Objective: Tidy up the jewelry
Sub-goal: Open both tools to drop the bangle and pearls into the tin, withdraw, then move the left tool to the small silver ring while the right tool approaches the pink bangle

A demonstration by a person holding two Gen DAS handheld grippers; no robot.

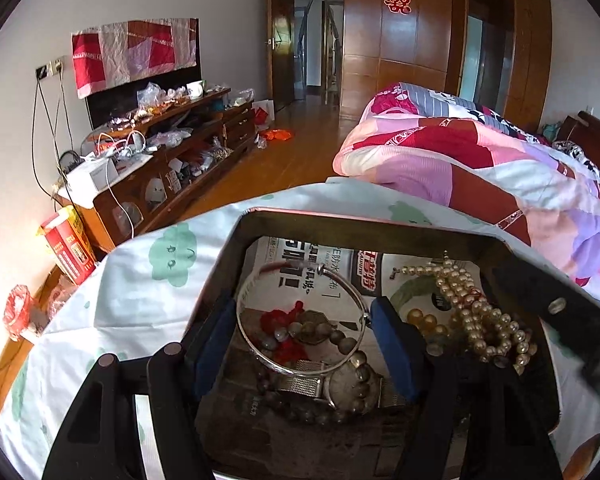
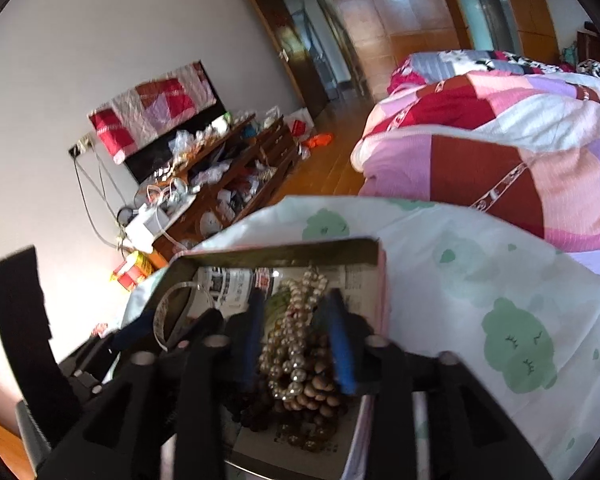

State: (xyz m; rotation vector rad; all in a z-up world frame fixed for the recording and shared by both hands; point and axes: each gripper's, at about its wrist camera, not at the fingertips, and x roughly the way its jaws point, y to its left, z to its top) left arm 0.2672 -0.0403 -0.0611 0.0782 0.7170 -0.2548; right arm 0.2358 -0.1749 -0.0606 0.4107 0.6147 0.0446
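both tools are down inside the tin box [image 1: 364, 222] on the bed. the left gripper [image 1: 304, 344] is open around the silver bangle [image 1: 300, 320], not squeezing it. the right gripper [image 2: 296, 344] is open around the pearl necklace [image 2: 292, 344]. the step seems to be picking; next each must close gently, then lift.

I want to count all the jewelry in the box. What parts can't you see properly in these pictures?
- Left wrist view: the watch strap ends hide behind the left tool fingers.
- Left wrist view: the box near side is cut off by the picture edge.
- Right wrist view: the pearl necklace is motion-blurred, so beads cannot be counted; the right tool covers the box floor.
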